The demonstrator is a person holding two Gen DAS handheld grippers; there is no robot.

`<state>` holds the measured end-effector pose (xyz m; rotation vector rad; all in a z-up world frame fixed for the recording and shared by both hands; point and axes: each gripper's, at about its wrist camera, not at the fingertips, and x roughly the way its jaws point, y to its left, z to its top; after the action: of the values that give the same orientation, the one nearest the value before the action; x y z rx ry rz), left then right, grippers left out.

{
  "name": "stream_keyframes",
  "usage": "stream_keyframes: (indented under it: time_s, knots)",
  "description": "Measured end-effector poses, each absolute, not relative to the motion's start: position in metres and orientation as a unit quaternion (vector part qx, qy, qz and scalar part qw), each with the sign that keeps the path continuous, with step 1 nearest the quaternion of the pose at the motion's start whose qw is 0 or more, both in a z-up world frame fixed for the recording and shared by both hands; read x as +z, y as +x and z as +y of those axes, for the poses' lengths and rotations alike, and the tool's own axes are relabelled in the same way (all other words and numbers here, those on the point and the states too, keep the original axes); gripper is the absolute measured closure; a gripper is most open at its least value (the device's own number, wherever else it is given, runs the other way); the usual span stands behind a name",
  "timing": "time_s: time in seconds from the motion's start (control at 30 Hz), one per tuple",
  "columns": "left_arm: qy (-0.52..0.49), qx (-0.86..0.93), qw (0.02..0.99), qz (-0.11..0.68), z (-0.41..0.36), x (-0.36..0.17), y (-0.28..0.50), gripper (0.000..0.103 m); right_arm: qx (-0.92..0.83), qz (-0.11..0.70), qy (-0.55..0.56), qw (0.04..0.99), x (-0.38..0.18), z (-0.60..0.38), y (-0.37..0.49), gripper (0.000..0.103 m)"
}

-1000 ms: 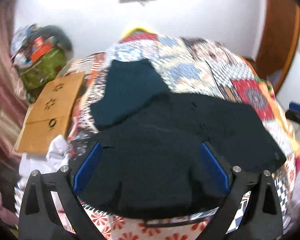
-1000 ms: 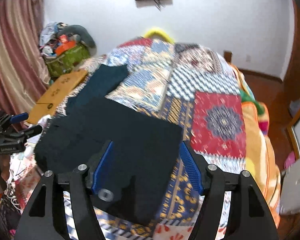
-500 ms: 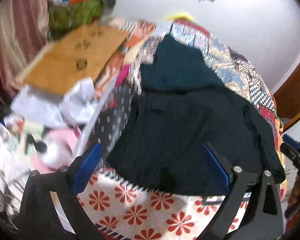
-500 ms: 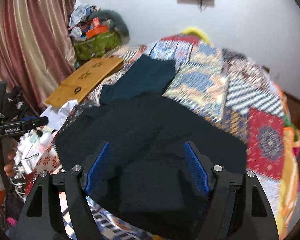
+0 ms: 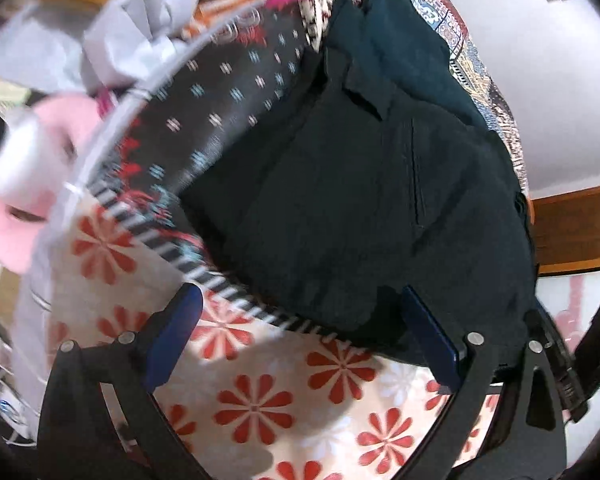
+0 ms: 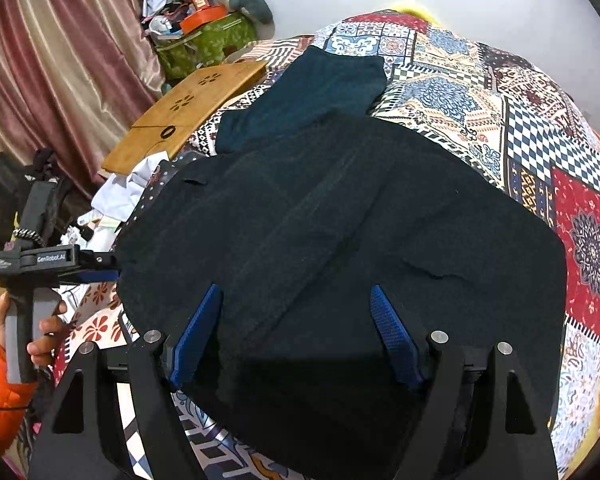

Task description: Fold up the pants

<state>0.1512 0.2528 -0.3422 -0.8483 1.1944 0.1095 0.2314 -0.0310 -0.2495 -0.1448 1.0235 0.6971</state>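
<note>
Dark pants (image 6: 340, 240) lie spread on a patchwork bedspread (image 6: 500, 100), with a dark teal part (image 6: 312, 92) at the far end. My right gripper (image 6: 296, 320) hovers over the near edge of the pants. Its jaws are opening, and the fabric lies below and between the blue pads without being pressed. My left gripper (image 5: 300, 320) is open at the pants' (image 5: 360, 184) near left corner, one pad over the floral sheet (image 5: 260, 400) and one over the dark cloth. In the right wrist view a hand in an orange sleeve holds the left gripper (image 6: 96, 272) at the pants' left edge.
A wooden board (image 6: 188, 112) lies left of the bed, with a green bag (image 6: 204, 40) of clutter and a striped curtain (image 6: 60, 60) behind it. White cloth (image 6: 128, 188) and a pink item (image 5: 20, 184) sit by the bed's left side.
The left gripper has dropped and rolled, coming down at the pants' left corner. The right gripper has shifted left over the middle of the pants, and its jaws stand a little wider.
</note>
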Motion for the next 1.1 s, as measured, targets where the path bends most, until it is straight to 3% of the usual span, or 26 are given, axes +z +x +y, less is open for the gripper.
stream_keyframes:
  time_s: [0.23, 0.3, 0.4, 0.47, 0.53, 0.57, 0.73, 1.1]
  knots:
    - [-0.441, -0.008, 0.715, 0.543, 0.243, -0.354, 0.171, 0.003, 0.33, 0.476, -0.07, 0.812, -0.251, -0.028, 0.234, 0.026]
    - [-0.434, -0.009, 0.717, 0.546, 0.24, -0.353, 0.179, 0.008, 0.332, 0.476, -0.068, 0.811, -0.251, -0.028, 0.234, 0.026]
    - [-0.429, 0.012, 0.721, 0.544, 0.244, -0.35, 0.188, 0.027, 0.334, 0.476, -0.064, 0.811, -0.252, -0.03, 0.235, 0.026]
    - [-0.423, 0.037, 0.729, 0.537, 0.248, -0.347, 0.19, 0.048, 0.336, 0.476, -0.061, 0.81, -0.252, -0.031, 0.235, 0.026]
    - [-0.404, 0.064, 0.746, 0.526, 0.25, -0.339, 0.19, 0.075, 0.337, 0.476, -0.058, 0.81, -0.252, -0.032, 0.235, 0.026]
    - [-0.39, 0.077, 0.756, 0.52, 0.249, -0.334, 0.19, 0.078, 0.337, 0.476, -0.056, 0.81, -0.251, -0.032, 0.235, 0.026]
    - [-0.291, 0.118, 0.817, 0.484, 0.236, -0.297, 0.188, 0.085, 0.337, 0.476, -0.047, 0.811, -0.248, -0.038, 0.233, 0.027]
    - [-0.079, 0.142, 0.931, 0.326, 0.171, -0.155, 0.171, 0.086, 0.286, 0.427, -0.038, 0.857, -0.213, -0.1, 0.218, 0.027]
